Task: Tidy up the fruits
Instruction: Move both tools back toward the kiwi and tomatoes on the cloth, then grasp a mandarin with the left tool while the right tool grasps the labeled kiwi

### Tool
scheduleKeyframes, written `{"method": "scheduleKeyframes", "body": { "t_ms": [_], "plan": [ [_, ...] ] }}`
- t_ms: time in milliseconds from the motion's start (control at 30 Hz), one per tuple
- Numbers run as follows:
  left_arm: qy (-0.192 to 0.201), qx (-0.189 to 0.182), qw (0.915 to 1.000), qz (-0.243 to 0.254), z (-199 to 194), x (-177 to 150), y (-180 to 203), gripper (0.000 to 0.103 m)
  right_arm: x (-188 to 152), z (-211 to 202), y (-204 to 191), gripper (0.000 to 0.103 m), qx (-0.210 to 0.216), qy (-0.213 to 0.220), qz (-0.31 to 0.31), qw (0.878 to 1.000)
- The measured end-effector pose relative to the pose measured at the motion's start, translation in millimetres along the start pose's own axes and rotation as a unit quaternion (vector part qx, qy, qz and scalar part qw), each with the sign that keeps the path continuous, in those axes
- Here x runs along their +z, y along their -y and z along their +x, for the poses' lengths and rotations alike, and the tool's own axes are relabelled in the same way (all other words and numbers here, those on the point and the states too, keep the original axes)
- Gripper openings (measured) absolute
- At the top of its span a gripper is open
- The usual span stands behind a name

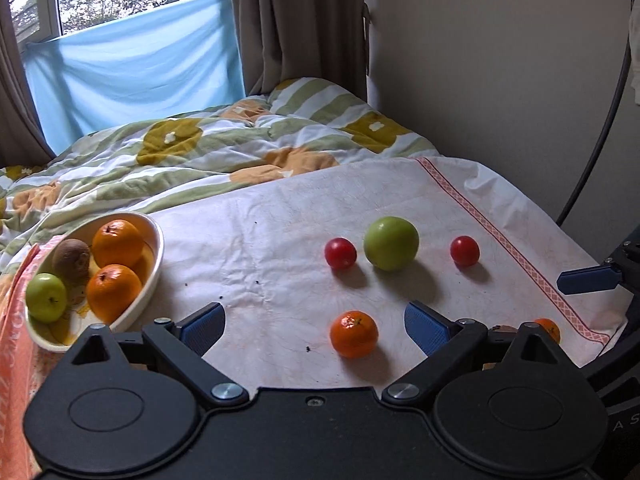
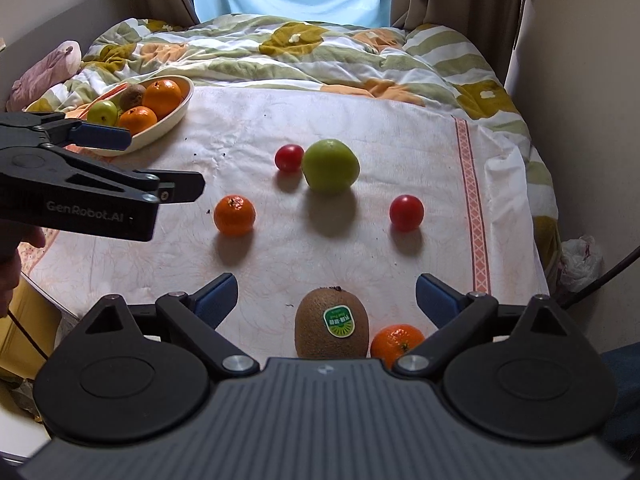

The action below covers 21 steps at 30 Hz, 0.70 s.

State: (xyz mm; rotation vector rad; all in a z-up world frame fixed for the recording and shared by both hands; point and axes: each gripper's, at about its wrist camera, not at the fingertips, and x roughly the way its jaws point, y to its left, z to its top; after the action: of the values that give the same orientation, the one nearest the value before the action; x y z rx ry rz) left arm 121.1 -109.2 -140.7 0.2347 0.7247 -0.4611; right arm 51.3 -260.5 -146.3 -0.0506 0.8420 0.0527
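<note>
A cream oval bowl (image 1: 154, 240) (image 2: 180, 114) at the left holds two oranges, a kiwi and a small green apple. On the white cloth lie a large green apple (image 1: 391, 243) (image 2: 330, 166), two red tomatoes (image 1: 340, 253) (image 1: 464, 251), a mandarin (image 1: 353, 334) (image 2: 234, 215), a kiwi with a green sticker (image 2: 332, 324) and a second mandarin (image 2: 396, 342). My left gripper (image 1: 314, 326) is open and empty, above the cloth near the first mandarin. My right gripper (image 2: 325, 300) is open and empty, with the stickered kiwi just ahead between its fingers.
The cloth (image 2: 360, 112) lies over a bed with a flowered quilt (image 1: 200, 148). A wall (image 1: 500, 60) stands to the right, curtains and a window behind. An orange towel (image 1: 16, 320) lies under the bowl. A plastic bag (image 2: 580, 260) sits off the bed's right edge.
</note>
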Motion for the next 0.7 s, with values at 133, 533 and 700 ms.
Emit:
{"method": "scheduleKeyframes", "body": {
  "t_ms": [133,533,700],
  "plan": [
    [-0.018,-0.007,0.9997,0.017,29,-5,12,0.091,-8,12,4,0.103,0.005,-0.005,-0.004,1.0],
    [-0.059,-0.019,0.9967,0.052,72,-15,33,0.068,-19,25,10,0.103,0.008,-0.006,-0.004,1.0],
    [-0.055,-0.02,0.997,0.051,72,-14,36,0.049,-21,28,9,0.097,0.013,-0.012,-0.012,1.0]
  ]
}}
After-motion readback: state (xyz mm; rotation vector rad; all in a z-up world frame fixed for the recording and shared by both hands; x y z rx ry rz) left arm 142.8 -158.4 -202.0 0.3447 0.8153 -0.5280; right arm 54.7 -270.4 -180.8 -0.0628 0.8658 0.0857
